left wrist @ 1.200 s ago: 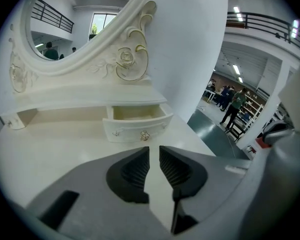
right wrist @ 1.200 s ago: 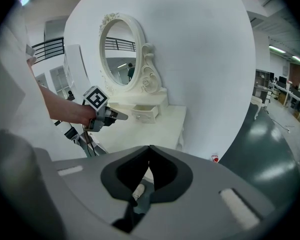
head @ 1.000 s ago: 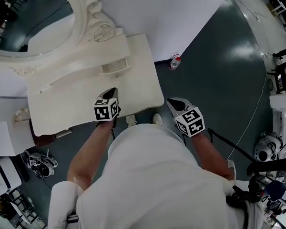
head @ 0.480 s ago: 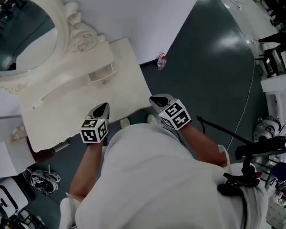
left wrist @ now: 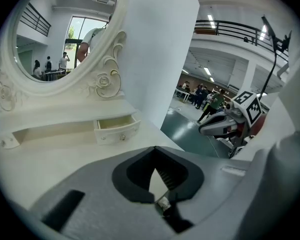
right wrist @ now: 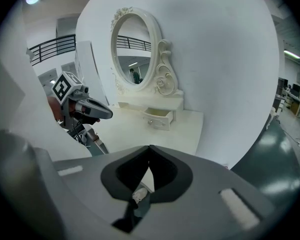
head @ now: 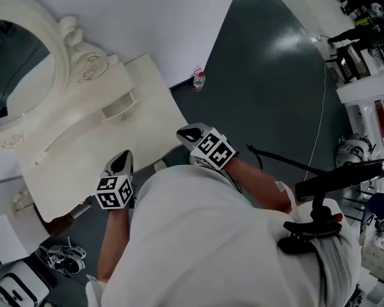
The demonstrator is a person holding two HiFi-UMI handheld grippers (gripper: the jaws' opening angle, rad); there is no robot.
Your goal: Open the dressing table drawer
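The white dressing table [head: 77, 149] stands at the left, under an oval mirror [head: 13, 62]. Its small drawer [head: 121, 105] on the raised shelf is pulled out, and its empty inside shows in the left gripper view [left wrist: 116, 128] and the right gripper view [right wrist: 159, 118]. My left gripper [head: 123, 157] hovers at the table's front edge, well short of the drawer; its jaws [left wrist: 155, 154] are shut on nothing. My right gripper [head: 184, 133] hangs off the table's right front corner, also shut and empty [right wrist: 150, 151]. Each gripper sees the other: the right gripper [left wrist: 225, 124] and the left gripper [right wrist: 87, 108].
A water bottle [head: 197, 79] stands on the dark floor by the white wall panel. Shoes [head: 63, 256] lie on the floor near the table's left end. A black stand [head: 320, 190], a thin cable [head: 320, 120] and white equipment [head: 365, 88] fill the right side.
Both grippers have drawn back from the table towards the person, the left one rising a little. The head view has swung, so the table now sits further left.
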